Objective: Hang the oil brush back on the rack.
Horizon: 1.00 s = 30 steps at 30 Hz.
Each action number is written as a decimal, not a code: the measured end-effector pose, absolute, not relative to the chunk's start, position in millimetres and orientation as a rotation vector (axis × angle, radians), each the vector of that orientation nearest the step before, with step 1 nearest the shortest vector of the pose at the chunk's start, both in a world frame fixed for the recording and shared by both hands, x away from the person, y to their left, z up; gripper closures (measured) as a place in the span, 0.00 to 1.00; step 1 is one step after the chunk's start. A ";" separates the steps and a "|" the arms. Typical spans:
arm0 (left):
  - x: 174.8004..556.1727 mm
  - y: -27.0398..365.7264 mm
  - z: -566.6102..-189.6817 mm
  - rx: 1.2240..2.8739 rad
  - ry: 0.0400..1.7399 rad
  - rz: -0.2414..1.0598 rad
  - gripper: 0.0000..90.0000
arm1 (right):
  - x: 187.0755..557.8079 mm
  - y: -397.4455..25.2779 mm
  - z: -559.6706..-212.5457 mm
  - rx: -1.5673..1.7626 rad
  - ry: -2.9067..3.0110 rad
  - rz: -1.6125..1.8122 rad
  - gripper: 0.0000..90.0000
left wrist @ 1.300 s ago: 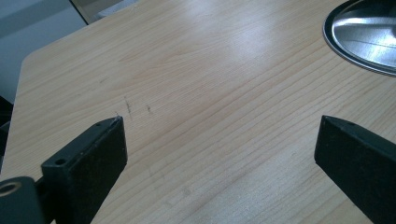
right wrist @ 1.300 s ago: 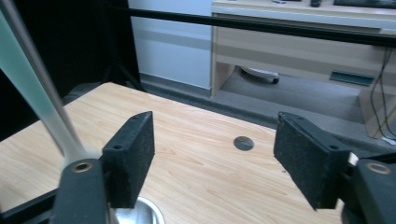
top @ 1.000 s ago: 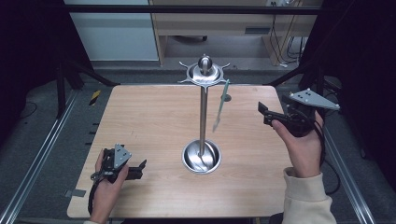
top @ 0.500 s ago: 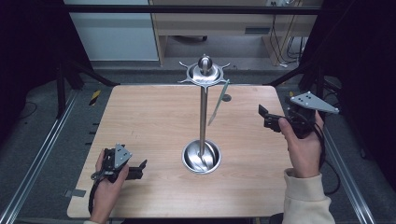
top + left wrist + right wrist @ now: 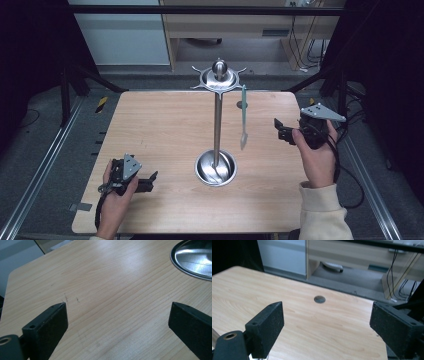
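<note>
A steel utensil stand rises from a round base point(image 5: 215, 168) at the table's middle to a hooked crown point(image 5: 218, 76). A pale green utensil point(image 5: 243, 117) hangs from a hook on the crown's right side, apart from both grippers. My right gripper point(image 5: 278, 131) is held in the air right of the utensil, open and empty, pointing toward the stand. My left gripper point(image 5: 150, 182) rests low at the table's front left, also open and empty. In the left gripper view the gripper point(image 5: 117, 322) faces bare wood, with the base's rim point(image 5: 192, 261) at the upper right. The right gripper point(image 5: 327, 325) looks across the far table corner.
The wooden table point(image 5: 160, 130) has a small round hole point(image 5: 242, 105), the same hole point(image 5: 319, 299) lying ahead of the right jaws. Metal rails point(image 5: 45, 165) run along both sides. A wooden cabinet point(image 5: 362, 255) and cables point(image 5: 402, 282) lie beyond the far edge.
The green utensil swung on its hook and now hangs nearly straight. My right gripper has drawn slightly back toward the person. The left gripper has stayed put.
</note>
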<state>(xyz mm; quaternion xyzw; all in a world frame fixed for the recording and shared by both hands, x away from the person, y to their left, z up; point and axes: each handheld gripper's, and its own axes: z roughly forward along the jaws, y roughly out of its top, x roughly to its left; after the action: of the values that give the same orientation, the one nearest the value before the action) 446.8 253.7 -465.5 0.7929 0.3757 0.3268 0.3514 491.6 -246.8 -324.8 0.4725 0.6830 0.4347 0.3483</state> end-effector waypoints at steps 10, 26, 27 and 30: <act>447.5 253.6 -465.9 2.059 0.970 0.846 0.02 | 503.9 -248.4 -350.0 1.283 1.849 1.049 0.14; 447.8 254.1 -465.9 2.061 0.971 0.844 0.02 | 508.5 -250.1 -374.6 1.311 1.883 1.036 0.14; 447.8 254.0 -466.0 2.062 0.971 0.844 0.02 | 508.8 -250.4 -376.0 1.311 1.886 1.035 0.14; 448.0 253.9 -466.1 2.061 0.971 0.844 0.02 | 510.5 -251.0 -381.8 1.319 1.893 1.025 0.14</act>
<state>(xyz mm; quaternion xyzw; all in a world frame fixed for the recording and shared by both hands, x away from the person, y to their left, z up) 448.0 253.9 -466.1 0.7951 0.3745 0.3257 0.3486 510.5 -251.0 -381.8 0.4978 0.7144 0.3868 0.3036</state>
